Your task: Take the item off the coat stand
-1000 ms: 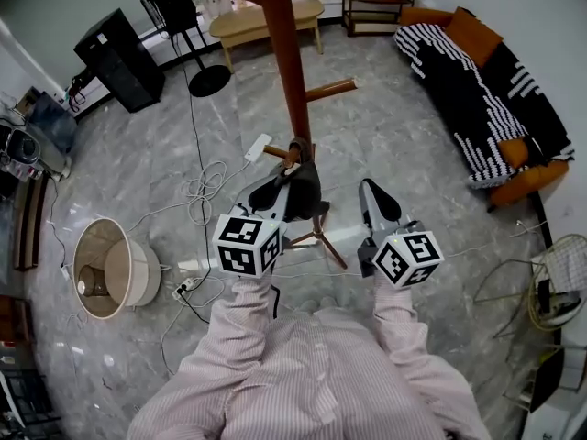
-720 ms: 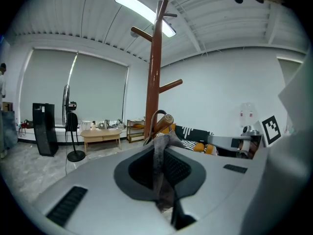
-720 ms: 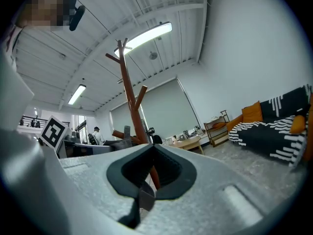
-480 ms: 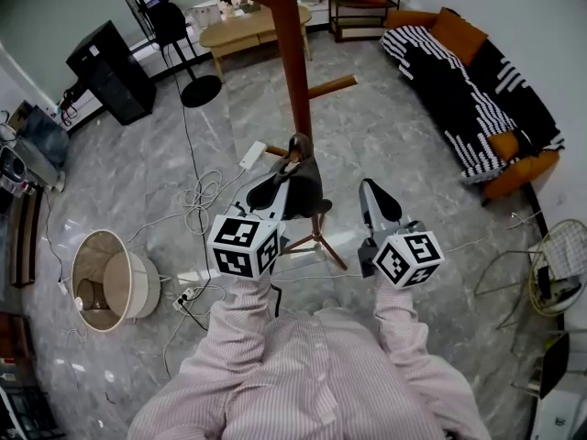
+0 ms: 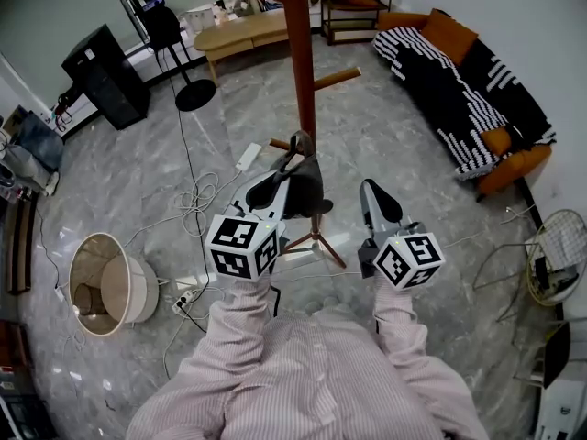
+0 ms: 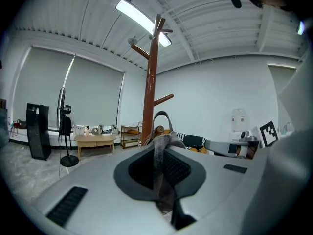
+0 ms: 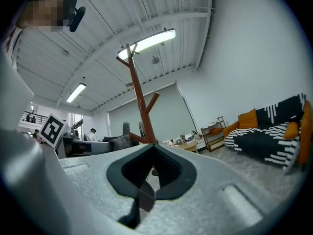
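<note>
The brown wooden coat stand (image 5: 301, 62) rises mid-floor. A dark bag (image 5: 301, 191) hangs by its strap from a short low peg (image 5: 277, 145) of the stand. My left gripper (image 5: 292, 165) is at that peg, shut on the strap. In the left gripper view the grey strap (image 6: 159, 163) runs between the closed jaws of my left gripper (image 6: 164, 185) and loops over the round peg end (image 6: 159, 129), with the stand (image 6: 149, 82) just behind. My right gripper (image 5: 371, 192) hangs to the right of the bag, apart from it. It (image 7: 145, 192) is shut with nothing held; the stand (image 7: 139, 97) lies ahead.
The stand's tripod feet (image 5: 321, 241) sit under the grippers. White cables and a power strip (image 5: 188, 287) trail across the marble floor at the left. A lampshade (image 5: 101, 278) lies on the floor. A striped sofa (image 5: 459, 99), a low wooden table (image 5: 243, 30) and a black speaker (image 5: 105, 76) are farther off.
The head view has drifted slightly, so the room sits a little differently in frame. Both grippers stay where they were, the left still shut on the strap.
</note>
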`<state>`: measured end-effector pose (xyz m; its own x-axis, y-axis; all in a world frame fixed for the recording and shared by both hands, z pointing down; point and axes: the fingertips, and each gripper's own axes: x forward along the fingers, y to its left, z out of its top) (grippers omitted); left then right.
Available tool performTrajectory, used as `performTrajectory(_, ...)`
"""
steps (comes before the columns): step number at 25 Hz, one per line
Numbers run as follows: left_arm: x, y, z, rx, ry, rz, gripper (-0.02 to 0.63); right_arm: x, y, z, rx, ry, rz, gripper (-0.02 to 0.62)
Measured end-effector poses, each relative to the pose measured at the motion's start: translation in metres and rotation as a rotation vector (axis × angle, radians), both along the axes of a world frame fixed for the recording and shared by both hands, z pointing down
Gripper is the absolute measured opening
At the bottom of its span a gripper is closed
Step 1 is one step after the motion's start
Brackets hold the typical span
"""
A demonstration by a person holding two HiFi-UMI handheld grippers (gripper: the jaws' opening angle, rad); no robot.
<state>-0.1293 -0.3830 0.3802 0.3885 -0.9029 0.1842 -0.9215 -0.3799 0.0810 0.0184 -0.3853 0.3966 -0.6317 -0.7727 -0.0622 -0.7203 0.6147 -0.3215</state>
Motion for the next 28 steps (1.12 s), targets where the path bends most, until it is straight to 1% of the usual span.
performTrajectory(11, -0.021, 0.027, -0.004, 0.041, 0.041, -0.004, 0.015, -0.012, 0.015, -0.001, 0.013, 0.002, -0.003, 0.005)
performTrajectory(16, -0.036, 0.04, 0.0, 0.047, 0.053, -0.03, 0.015, -0.017, 0.015, 0.001, 0.012, 0.02, -0.025, 0.005)
performTrajectory(22, -0.043, 0.054, 0.011, 0.048, 0.089, -0.072, 0.015, -0.013, 0.012, 0.003, 0.005, 0.041, -0.058, 0.005)
performTrajectory(28, -0.05, 0.071, 0.016, 0.072, 0.118, -0.103, 0.015, -0.013, 0.014, 0.006, 0.003, 0.07, -0.094, 0.005)
